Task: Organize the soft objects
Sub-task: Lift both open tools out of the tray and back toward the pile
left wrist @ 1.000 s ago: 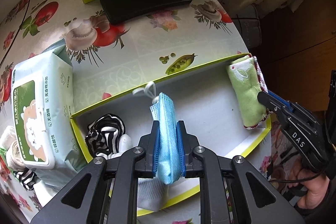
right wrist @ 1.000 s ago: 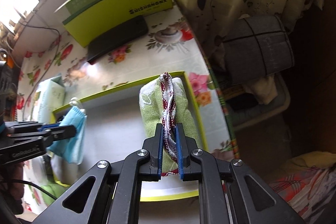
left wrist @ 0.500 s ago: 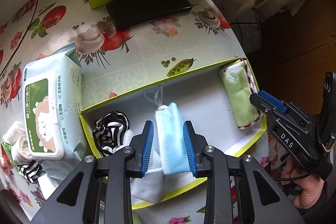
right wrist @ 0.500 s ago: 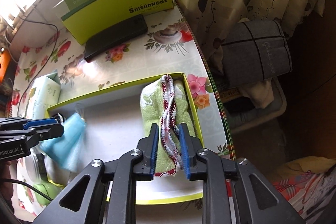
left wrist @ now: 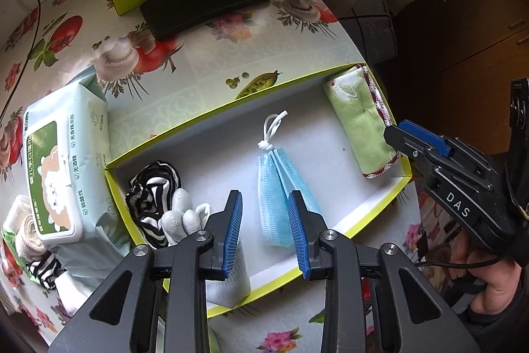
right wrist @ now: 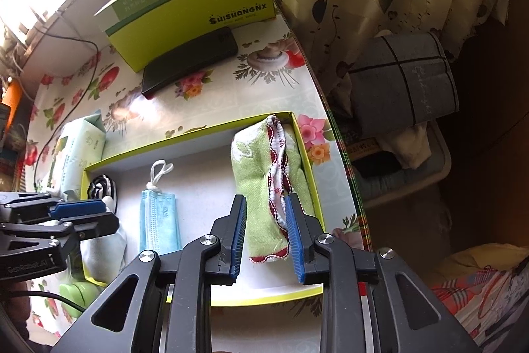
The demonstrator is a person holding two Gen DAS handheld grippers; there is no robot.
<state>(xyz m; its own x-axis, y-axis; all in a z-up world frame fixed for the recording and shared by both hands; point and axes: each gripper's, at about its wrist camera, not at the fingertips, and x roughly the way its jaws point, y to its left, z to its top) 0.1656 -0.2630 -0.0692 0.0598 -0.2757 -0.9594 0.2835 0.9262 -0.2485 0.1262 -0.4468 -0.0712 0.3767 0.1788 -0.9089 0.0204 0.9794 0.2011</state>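
Folded blue face mask point(left wrist: 281, 184) lies mid-tray in shallow lime-rimmed white cardboard tray point(left wrist: 380, 210); left gripper point(left wrist: 264, 230) above it, fingers spread, just opened; green towel roll point(right wrist: 264, 187) at tray's right end, right gripper point(right wrist: 266, 230) spread, pads seemingly clear

Daylight glare upper left, right side dim, fisheye-bent dark edges, focus sharp.
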